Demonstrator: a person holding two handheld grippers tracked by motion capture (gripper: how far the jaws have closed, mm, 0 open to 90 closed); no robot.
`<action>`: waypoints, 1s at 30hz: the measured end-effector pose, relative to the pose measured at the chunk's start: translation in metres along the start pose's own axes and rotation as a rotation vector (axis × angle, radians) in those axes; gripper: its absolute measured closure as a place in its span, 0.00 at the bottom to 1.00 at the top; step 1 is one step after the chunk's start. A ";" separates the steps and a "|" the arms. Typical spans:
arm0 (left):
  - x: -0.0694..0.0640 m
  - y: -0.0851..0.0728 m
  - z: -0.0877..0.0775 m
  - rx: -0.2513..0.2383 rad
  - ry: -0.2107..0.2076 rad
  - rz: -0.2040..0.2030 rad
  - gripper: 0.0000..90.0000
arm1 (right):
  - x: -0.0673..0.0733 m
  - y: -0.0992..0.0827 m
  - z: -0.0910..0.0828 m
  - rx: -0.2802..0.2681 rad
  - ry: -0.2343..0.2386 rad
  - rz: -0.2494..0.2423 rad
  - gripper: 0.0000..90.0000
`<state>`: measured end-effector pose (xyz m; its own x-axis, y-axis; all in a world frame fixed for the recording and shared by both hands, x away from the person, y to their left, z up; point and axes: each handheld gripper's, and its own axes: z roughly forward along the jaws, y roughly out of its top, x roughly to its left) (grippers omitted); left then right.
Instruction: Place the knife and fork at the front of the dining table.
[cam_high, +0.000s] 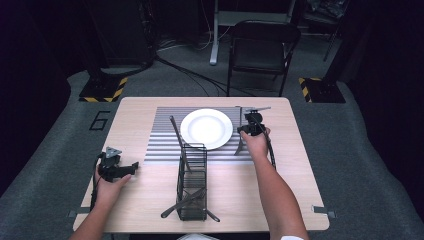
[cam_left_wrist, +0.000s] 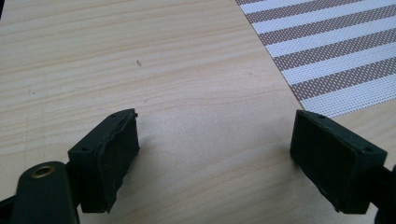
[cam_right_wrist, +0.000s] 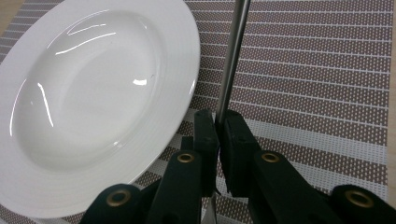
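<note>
Currently, the wooden table (cam_high: 300, 165) is carrying everything listed. The striped placemat (cam_high: 160, 145) is lying across its far half, toward twelve o'clock. The white deep plate (cam_high: 206, 128) is sitting at the placemat's centre. The black wire cutlery basket (cam_high: 192, 182) is standing at six o'clock from the plate, half on the placemat's near edge, with one utensil leaning out toward eleven o'clock and dark-handled cutlery poking out at its near end.

The right gripper (cam_high: 245, 131) is hovering at three o'clock from the plate, its jaws nearly together and pinching the slim metal handle of a table knife (cam_right_wrist: 232, 56); the handle is running toward twelve o'clock in the right gripper view, just beside the plate rim, over the placemat.

The left gripper (cam_left_wrist: 215, 140) is resting at eight o'clock on the table, well apart from the basket, its jaws standing wide with bare wood between them.
</note>
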<state>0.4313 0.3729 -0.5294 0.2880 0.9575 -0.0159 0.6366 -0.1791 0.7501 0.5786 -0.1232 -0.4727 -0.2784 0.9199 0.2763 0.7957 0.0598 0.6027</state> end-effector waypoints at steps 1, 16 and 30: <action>0.000 0.000 0.000 0.000 0.000 0.000 0.17 | 0.000 0.000 0.001 -0.003 -0.003 0.009 0.95; 0.000 0.000 0.000 0.000 0.001 0.001 0.17 | -0.013 -0.002 0.015 -0.011 -0.016 0.144 0.96; 0.000 0.000 0.000 0.000 -0.002 0.001 0.17 | -0.013 -0.004 0.026 -0.012 -0.060 0.192 0.96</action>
<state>0.4313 0.3729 -0.5294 0.2905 0.9567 -0.0162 0.6361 -0.1804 0.7502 0.5933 -0.1254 -0.4981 -0.0887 0.9355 0.3419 0.8248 -0.1235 0.5518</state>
